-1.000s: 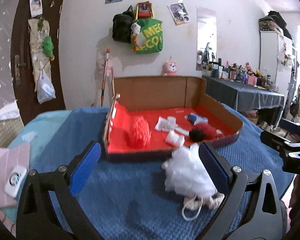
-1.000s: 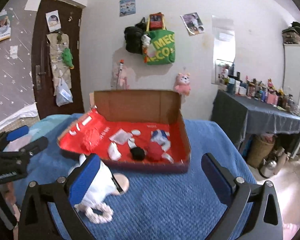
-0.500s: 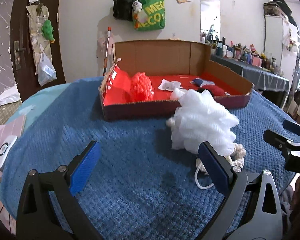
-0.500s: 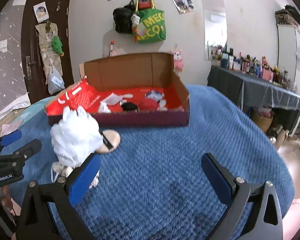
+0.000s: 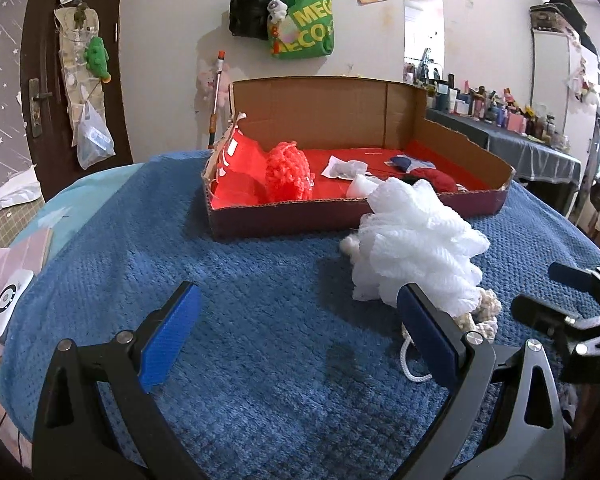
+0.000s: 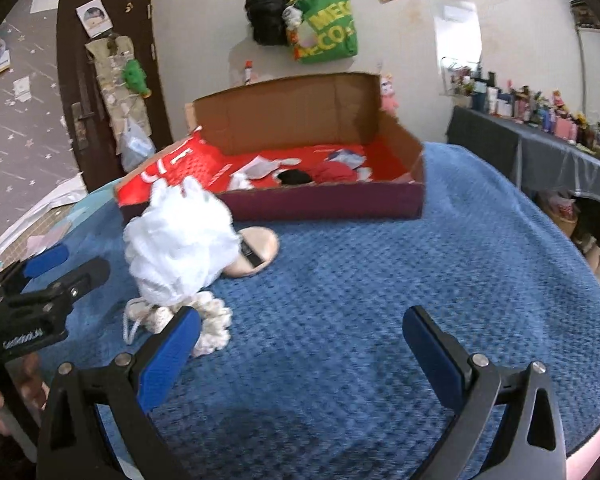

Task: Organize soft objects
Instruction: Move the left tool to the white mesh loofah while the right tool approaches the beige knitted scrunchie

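Observation:
A white mesh bath pouf [image 5: 414, 244] with a cream rope loop [image 5: 484, 314] lies on the blue blanket in front of the cardboard box [image 5: 340, 210]. It also shows in the right wrist view [image 6: 180, 246], beside a beige powder puff [image 6: 258, 248]. The box [image 6: 332, 204] has a red lining and holds an orange-red pouf [image 5: 288, 172], a dark red item [image 5: 436, 180], a black item [image 6: 294, 177] and small white pieces. My left gripper [image 5: 296, 344] is open and empty, just short of the white pouf. My right gripper [image 6: 300, 354] is open and empty, right of the pouf.
The blue blanket [image 6: 420, 280] covers a round table that drops off at the right and near edges. A pink tablet case with a white device [image 5: 8, 304] lies at the left edge. A dark side table with bottles [image 6: 540, 140] stands at the right.
Both grippers have dropped lower and closer to the blanket and the white pouf. The pouf now looms larger by the left gripper's right finger. Both stay open.

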{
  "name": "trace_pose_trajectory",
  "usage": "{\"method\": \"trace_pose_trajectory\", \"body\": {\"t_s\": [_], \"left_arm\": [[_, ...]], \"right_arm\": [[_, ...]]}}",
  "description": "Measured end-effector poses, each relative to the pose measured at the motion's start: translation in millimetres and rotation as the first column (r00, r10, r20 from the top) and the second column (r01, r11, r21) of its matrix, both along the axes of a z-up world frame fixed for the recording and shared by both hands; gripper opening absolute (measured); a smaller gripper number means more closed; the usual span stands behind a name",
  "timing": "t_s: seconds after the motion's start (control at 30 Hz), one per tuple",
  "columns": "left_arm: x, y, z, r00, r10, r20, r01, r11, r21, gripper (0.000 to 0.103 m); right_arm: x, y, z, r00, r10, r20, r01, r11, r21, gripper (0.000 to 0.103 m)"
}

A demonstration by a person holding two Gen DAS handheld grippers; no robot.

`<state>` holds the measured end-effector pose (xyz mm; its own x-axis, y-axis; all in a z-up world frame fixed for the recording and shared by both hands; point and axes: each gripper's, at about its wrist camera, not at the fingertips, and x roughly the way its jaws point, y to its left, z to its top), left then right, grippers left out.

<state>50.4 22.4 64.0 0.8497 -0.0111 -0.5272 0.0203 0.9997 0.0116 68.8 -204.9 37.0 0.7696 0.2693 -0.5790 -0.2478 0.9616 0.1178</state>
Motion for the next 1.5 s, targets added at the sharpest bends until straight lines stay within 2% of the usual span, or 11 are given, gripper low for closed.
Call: {"method": "trace_pose_trajectory", "body": {"t_s": [0.33,0.53,0.63,0.67,0.7,0.8,0.9,0.97,1.2,1.3,1.5], "left_arm": [[7,12,7,1.000,0.015,0.001,-0.015,1.000,-0.001,0.100],[12,15,12,1.000,0.014,0.006,-0.014,1.000,0.000,0.100],[14,15,12,1.000,0.009,0.001,-0.009,1.000,0.000,0.100],[15,14,13,1.000,0.006,-0.002,-0.006,1.000,0.001,0.100],[16,12,13,1.000,0.001,-0.003,-0.001,1.000,0.001,0.100],[19,7,15,1.000,-0.017,-0.005,0.017,1.000,0.000,0.100],[23,0,16,0.999,-0.047,-0.015,0.047,0.999,-0.013,0.100],[25,-6,18,0.997,-0.075,-0.023,0.075,0.997,-0.029,0.100],[36,-39,20,0.980,-0.190,-0.057,0.187,0.981,-0.055,0.100],[45,-51,16,0.970,-0.228,-0.085,0.223,0.973,-0.066,0.100],[61,-64,3,0.964,-0.230,-0.135,0.225,0.973,-0.053,0.100]], "right_arm": [[18,26,-13,0.983,0.150,-0.106,-0.146,0.988,0.047,0.103],[31,47,-15,0.976,0.168,-0.141,-0.177,0.983,-0.051,0.103],[32,47,-13,0.978,0.161,-0.135,-0.173,0.981,-0.088,0.095],[33,45,-12,0.980,0.153,-0.127,-0.166,0.982,-0.094,0.087],[33,42,-10,0.985,0.130,-0.112,-0.142,0.984,-0.106,0.086],[36,25,-3,0.997,0.030,-0.075,-0.043,0.985,-0.167,0.085],[45,-7,6,0.994,-0.099,-0.044,0.090,0.979,-0.182,0.087],[48,-20,10,0.990,-0.137,-0.027,0.129,0.974,-0.187,0.087],[55,-50,17,0.989,-0.135,-0.061,0.131,0.988,-0.077,0.089],[57,-57,19,0.990,-0.118,-0.077,0.117,0.993,-0.020,0.094],[46,-63,16,0.992,0.014,-0.129,0.008,0.985,0.170,0.102]]}}
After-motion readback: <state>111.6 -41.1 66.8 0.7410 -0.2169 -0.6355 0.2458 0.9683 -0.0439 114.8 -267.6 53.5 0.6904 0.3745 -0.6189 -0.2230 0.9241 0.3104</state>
